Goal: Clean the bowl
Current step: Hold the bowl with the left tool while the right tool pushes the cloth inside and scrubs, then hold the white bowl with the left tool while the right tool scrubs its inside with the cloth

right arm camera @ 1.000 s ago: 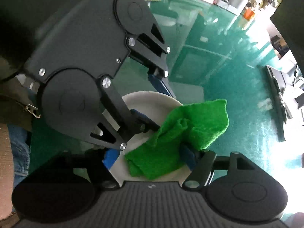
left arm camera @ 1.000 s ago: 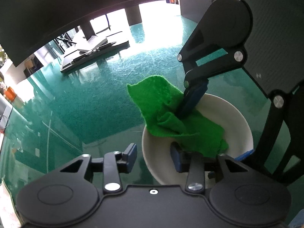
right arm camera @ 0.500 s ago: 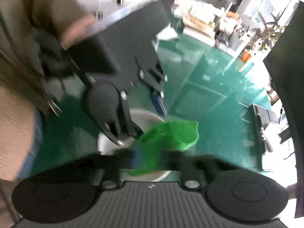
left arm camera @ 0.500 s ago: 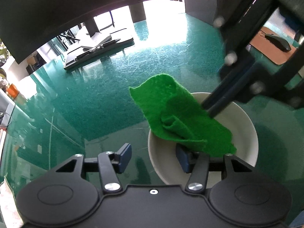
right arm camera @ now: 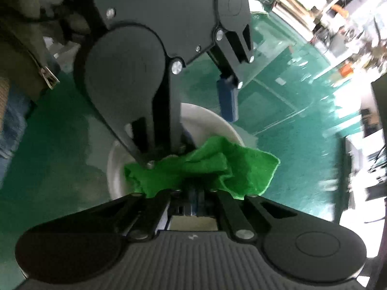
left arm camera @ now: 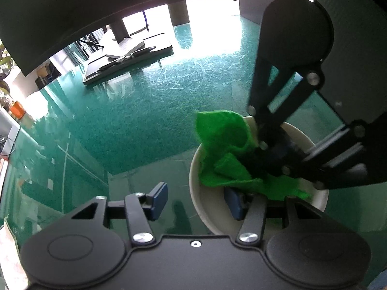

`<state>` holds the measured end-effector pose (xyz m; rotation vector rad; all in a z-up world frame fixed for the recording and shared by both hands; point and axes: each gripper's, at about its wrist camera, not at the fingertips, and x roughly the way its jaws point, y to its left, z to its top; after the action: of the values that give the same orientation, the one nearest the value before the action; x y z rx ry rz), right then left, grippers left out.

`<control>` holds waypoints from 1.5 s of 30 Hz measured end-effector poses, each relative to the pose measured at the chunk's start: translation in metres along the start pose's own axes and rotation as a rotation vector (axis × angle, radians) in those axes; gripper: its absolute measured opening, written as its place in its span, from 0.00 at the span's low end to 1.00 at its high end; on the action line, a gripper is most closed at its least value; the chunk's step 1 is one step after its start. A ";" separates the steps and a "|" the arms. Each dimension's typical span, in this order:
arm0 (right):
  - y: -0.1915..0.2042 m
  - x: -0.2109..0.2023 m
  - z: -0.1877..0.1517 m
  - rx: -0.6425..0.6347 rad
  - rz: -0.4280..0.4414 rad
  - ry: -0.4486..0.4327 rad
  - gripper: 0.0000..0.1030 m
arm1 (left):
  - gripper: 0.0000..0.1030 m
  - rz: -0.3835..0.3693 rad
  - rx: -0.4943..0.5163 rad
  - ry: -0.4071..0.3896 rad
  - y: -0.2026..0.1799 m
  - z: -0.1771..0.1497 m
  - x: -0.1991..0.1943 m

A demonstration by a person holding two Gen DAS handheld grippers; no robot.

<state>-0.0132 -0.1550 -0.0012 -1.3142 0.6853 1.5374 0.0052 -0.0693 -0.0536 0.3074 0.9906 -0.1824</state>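
A white bowl (left arm camera: 244, 224) is sitting on a glossy green table (left arm camera: 150, 125), low and right of centre in the left wrist view. A crumpled green cloth (left arm camera: 225, 149) is lying in the bowl, one corner rising over the far rim. The right gripper (right arm camera: 193, 191) is reaching down into the bowl with its jaws drawn close together, pinching the cloth between them; the cloth is bunching around the fingertips and spilling past the rim toward the right in the right wrist view. The left gripper (left arm camera: 196, 200) is holding its jaws wide apart, straddling the near rim of the bowl: one blue pad (left arm camera: 235, 203) is sitting inside the bowl under the cloth edge, the other outside above the table. Beyond, a closed laptop (left arm camera: 128, 60) is resting on the table, well apart from the bowl.
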 end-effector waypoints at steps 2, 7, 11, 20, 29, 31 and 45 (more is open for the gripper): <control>-0.003 -0.004 -0.001 0.053 0.104 -0.021 0.02 | 0.52 0.000 0.003 0.002 -0.001 0.000 0.000; -0.007 -0.003 -0.004 0.085 0.134 -0.046 0.00 | 0.52 -0.004 0.009 0.010 -0.001 0.002 0.000; -0.015 -0.001 -0.006 0.110 0.023 -0.016 0.02 | 0.52 -0.004 0.009 0.010 -0.001 0.001 0.001; -0.021 -0.007 -0.011 0.153 0.083 -0.061 0.53 | 0.52 -0.006 0.006 0.010 0.000 0.002 0.001; -0.024 -0.003 -0.012 0.204 0.124 -0.071 0.47 | 0.54 -0.002 0.010 0.009 0.000 0.002 0.002; -0.025 -0.002 -0.012 0.215 0.133 -0.073 0.35 | 0.57 0.002 0.011 0.009 0.000 0.002 0.002; -0.013 0.000 -0.002 0.088 0.011 0.019 0.15 | 0.62 0.014 0.028 0.003 -0.003 0.001 0.001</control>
<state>-0.0005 -0.1520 0.0000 -1.2623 0.7650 1.4880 0.0059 -0.0724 -0.0548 0.3404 0.9896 -0.1834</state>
